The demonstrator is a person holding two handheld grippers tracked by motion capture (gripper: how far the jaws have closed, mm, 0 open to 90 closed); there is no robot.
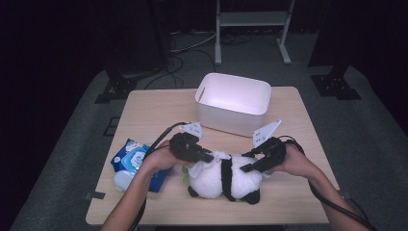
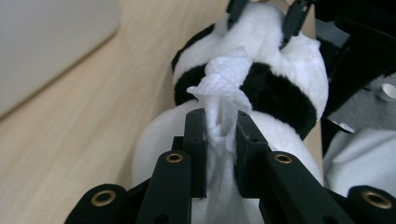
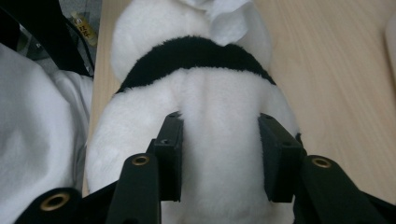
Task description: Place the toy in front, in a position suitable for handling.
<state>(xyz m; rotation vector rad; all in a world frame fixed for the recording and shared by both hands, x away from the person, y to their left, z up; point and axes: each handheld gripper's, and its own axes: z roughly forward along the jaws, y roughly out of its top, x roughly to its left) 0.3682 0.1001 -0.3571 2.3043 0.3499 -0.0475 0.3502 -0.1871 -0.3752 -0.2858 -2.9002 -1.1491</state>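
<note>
Pale wooden counter, one. On its far half stands one white rectangular plastic bin, empty as far as the high view shows. At the near left edge lies one blue soft pack of wet wipes with a white lid.

One black-and-white plush panda lies on its side at the near centre of the counter, between the two hands.

Right claw: jaws set either side of the panda's white body, pads pressed into the plush at both flanks. It grips the toy.

Left claw: jaws narrow, pinching one crumpled white wet wipe that drapes over the panda's black band.

Step in hand, as judged: wiping the plush with the wipe while the other claw steadies it.

Notes for doing it well:
- Keep the right claw's hold firm but not crushing. The plush gives, so a loose hold would probably let the toy roll under the stroke.
- Stroke the wipe along the fur, away from the steadying claw, so the toy is pulled taut rather than bunched.
- Hold the wipe deep between the jaws. Only a thin fold sits there, and it could slip out if it drags on the pile.
- Keep the jaw tips off the fabric so that the wipe alone touches it.

Count: two claws, one panda, one loose wipe, one pack, one bin.
</note>
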